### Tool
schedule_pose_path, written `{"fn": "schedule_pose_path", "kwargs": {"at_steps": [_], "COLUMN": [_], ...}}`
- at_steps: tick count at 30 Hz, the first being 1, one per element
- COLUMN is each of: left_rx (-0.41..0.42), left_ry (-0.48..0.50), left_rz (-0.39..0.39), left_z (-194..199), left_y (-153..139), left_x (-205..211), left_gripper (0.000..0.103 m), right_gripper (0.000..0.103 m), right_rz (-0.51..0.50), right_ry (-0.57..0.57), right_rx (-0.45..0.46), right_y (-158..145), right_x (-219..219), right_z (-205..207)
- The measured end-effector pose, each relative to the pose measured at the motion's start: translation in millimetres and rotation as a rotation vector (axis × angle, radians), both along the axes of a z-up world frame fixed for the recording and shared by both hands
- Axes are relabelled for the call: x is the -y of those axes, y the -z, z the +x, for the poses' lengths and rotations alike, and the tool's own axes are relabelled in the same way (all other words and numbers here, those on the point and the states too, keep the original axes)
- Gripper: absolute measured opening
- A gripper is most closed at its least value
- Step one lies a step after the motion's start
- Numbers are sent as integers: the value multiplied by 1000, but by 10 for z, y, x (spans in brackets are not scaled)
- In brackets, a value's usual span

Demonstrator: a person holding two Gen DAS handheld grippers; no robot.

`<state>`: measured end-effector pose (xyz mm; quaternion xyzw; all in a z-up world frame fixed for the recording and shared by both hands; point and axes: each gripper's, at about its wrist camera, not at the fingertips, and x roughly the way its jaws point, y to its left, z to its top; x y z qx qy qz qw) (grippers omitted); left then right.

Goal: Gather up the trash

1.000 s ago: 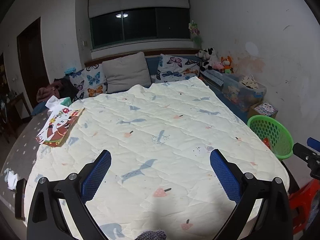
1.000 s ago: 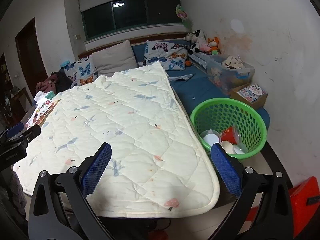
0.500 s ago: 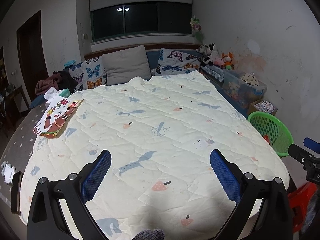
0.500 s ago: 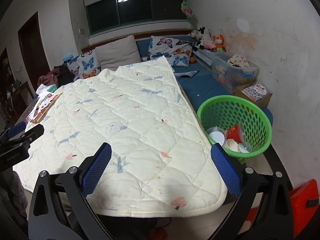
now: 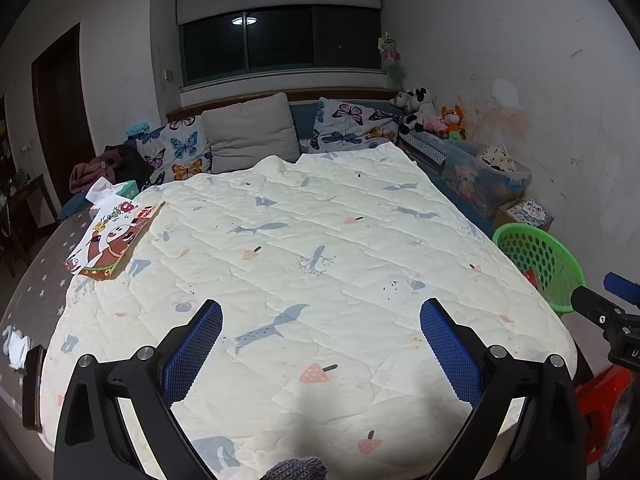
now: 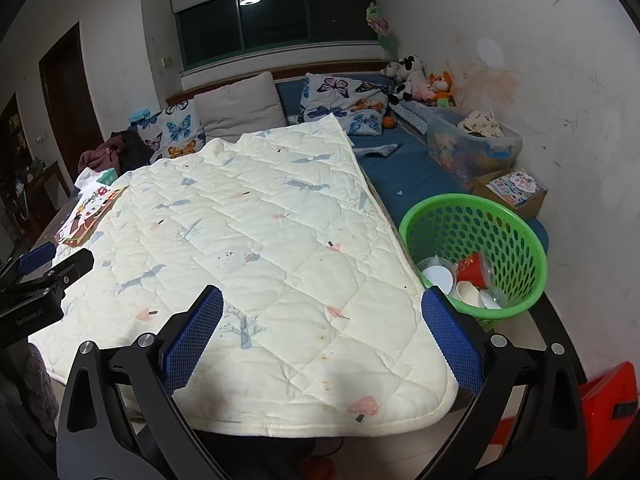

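Both claws gape empty over the near end of the bed; left claw (image 5: 320,344), right claw (image 6: 322,334); crumpled paper (image 5: 16,346) lies at the bed's near-left edge, left of the left claw, the nearer one; green basket (image 6: 516,236), holding cups, stands right.

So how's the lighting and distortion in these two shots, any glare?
Left wrist view: strong fisheye bowing, dark corners, the ceiling lamp's reflection glaring in the window, a soft shadow on the quilt near the left gripper. Right wrist view: same bowing, the lamp's reflection repeats, the green basket sharp.
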<state>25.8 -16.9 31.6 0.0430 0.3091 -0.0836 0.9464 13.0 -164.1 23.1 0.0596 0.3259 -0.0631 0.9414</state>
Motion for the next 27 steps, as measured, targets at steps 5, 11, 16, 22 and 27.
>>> {"fn": "schedule_pose_path", "kwargs": {"at_steps": [5, 11, 16, 22, 27], "left_rx": [-5, -8, -10, -9, -5], "left_ry": [12, 10, 5, -3, -8], "left_rz": [1, -2, -8, -12, -15], "left_z": [-12, -11, -12, -17, -18], "left_y": [19, 24, 28, 29, 25], "left_x": [46, 52, 44, 32, 14], "left_gripper": [96, 96, 96, 96, 96], "right_gripper": [99, 99, 99, 99, 99], "right_rz": [-1, 0, 0, 2, 4], "right_ry": [-2, -5, -4, -5, -3], "right_rx": [-3, -2, -3, 2, -3], "right_y": [-1, -1, -1, 10, 32], "right_x": [11, 17, 22, 13, 7], "right_z": [2, 1, 3, -2, 11]}}
